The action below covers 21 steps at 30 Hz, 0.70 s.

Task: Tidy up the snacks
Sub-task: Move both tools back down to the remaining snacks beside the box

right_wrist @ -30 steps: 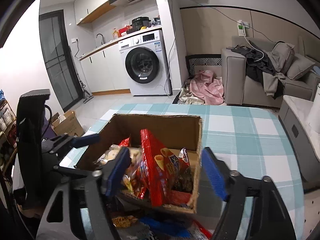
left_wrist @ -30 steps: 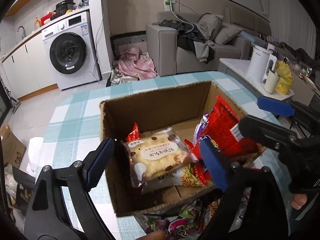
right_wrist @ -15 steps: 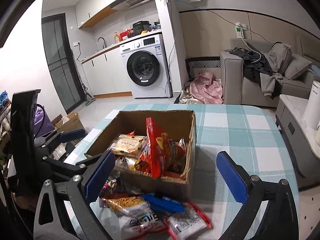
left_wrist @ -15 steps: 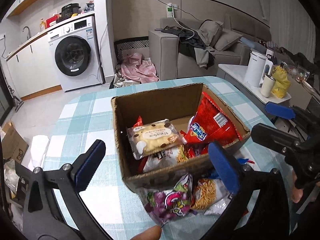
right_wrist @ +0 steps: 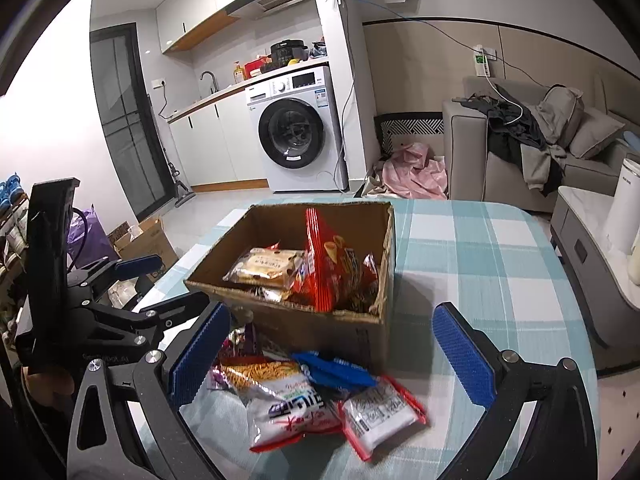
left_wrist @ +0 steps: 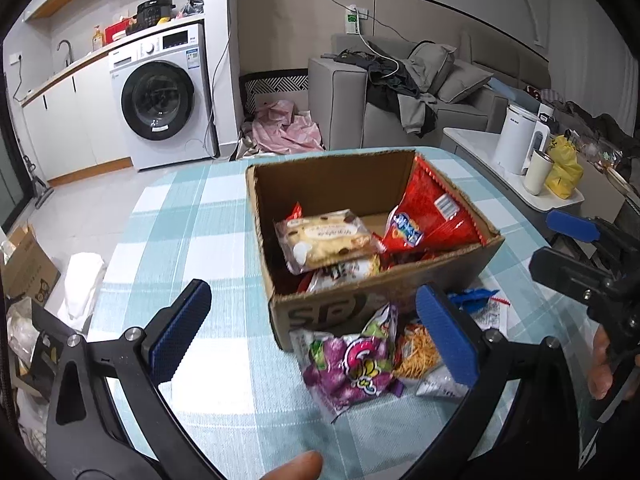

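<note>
An open cardboard box (left_wrist: 360,308) (right_wrist: 320,328) stands on the checked table. Inside it a cookie pack (left_wrist: 326,238) (right_wrist: 266,264) lies flat, and a red chips bag (left_wrist: 432,208) (right_wrist: 328,256) leans upright at the right side. Loose on the cloth in front of the box are a purple pack (left_wrist: 352,364), a noodle pack (left_wrist: 416,352) (right_wrist: 280,396), a blue packet (right_wrist: 332,368) and a white red-edged pack (right_wrist: 380,412). My left gripper (left_wrist: 312,289) (right_wrist: 160,284) hangs open and empty on the near side of the box. My right gripper (right_wrist: 331,309) (left_wrist: 568,246) is likewise open and holds nothing.
The teal checked table (left_wrist: 192,248) runs out to the left and right of the box. A side table with a white kettle (left_wrist: 516,144), a cup and a yellow bag stands to the right. Beyond are a grey sofa (right_wrist: 520,152) and a washing machine (right_wrist: 296,128).
Both grippers spread their jaws wide and drew back from the box. The cookie pack and the red bag stay inside. The loose packs in front have come into view.
</note>
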Each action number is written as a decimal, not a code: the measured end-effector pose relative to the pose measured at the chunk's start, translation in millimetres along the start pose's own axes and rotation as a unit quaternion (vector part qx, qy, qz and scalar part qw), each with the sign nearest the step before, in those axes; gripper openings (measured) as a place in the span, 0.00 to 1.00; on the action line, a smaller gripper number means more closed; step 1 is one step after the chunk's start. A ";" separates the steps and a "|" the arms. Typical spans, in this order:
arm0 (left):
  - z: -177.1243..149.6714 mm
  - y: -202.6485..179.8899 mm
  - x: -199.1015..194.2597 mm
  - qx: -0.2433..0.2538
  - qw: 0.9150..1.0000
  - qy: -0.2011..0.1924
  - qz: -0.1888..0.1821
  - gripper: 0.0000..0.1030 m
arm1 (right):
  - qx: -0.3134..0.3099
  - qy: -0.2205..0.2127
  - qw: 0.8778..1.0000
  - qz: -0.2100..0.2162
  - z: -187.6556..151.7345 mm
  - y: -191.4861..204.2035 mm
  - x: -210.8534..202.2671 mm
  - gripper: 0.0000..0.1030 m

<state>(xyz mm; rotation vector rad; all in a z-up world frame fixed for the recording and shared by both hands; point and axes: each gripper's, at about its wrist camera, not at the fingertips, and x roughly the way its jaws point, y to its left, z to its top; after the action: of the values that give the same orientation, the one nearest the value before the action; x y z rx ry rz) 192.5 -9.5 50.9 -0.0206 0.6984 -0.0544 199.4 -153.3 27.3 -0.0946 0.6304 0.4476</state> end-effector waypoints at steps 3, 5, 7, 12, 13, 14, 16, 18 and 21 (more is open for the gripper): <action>-6.2 2.8 1.4 -0.004 1.000 0.006 0.002 0.99 | -0.001 0.005 1.000 -0.004 -6.4 -0.5 -1.7 1.00; -11.2 3.8 -0.1 -0.006 1.000 0.008 0.002 0.99 | 0.003 0.010 1.000 -0.008 -10.3 -2.5 -2.4 1.00; -15.6 4.2 -1.3 -0.007 1.000 0.009 0.001 0.99 | 0.009 0.013 1.000 -0.009 -14.5 -5.2 -3.2 1.00; -26.9 3.6 -5.6 -0.006 1.000 0.014 -0.001 0.99 | 0.011 0.022 1.000 -0.010 -21.4 -7.7 -3.1 1.00; -28.6 3.1 -6.3 -0.004 1.000 0.013 -0.002 0.99 | 0.011 0.024 1.000 -0.012 -23.2 -8.1 -2.9 1.00; -30.4 2.5 -7.0 -0.003 1.000 0.014 -0.001 0.99 | 0.012 0.026 1.000 -0.013 -24.2 -8.7 -2.4 1.00; -33.5 1.8 -7.4 -0.001 1.000 0.016 -0.001 0.99 | 0.013 0.031 0.999 -0.013 -26.8 -10.1 -0.2 1.00; -36.1 1.5 -7.1 0.001 1.000 0.020 -0.002 0.99 | 0.013 0.037 0.999 -0.015 -30.2 -10.7 1.4 1.00; -40.8 1.4 -5.7 0.003 1.000 0.024 0.000 0.99 | 0.012 0.045 0.999 -0.017 -36.5 -13.4 3.5 1.00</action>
<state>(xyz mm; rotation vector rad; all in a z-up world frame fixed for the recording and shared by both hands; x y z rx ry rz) 161.9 -7.8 23.3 -0.0141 0.7470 -0.0580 187.7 -172.0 -4.9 -0.1026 0.7225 0.4039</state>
